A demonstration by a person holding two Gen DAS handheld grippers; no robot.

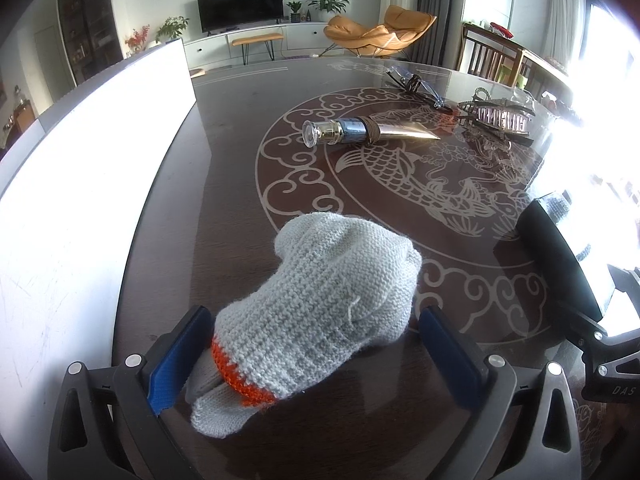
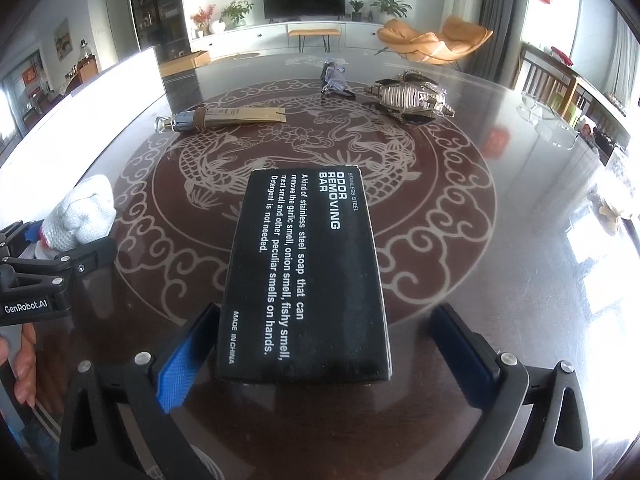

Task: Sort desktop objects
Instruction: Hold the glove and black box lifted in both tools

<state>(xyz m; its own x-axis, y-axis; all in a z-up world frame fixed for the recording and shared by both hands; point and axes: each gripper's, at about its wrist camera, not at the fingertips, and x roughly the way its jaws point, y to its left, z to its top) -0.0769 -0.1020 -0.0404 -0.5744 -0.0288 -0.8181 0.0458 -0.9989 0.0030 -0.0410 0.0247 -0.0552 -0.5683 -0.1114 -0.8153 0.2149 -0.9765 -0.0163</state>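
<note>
One glove (image 1: 324, 304), one box (image 2: 306, 276), one tube (image 1: 368, 130)

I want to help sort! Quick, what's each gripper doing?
Left gripper: open, fingers either side of the knitted glove.
Right gripper: open around the black box.

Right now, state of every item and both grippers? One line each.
left gripper: open, fingers either side of the glove
grey knit glove: bunched, lying on the table
right gripper: open, straddling the box
black odor-removing-bar box: closed, lying flat, label up
gold tube: capped, on its side
glasses: folded
hair claw clip: lying on its side
table: glossy, patterned
</note>
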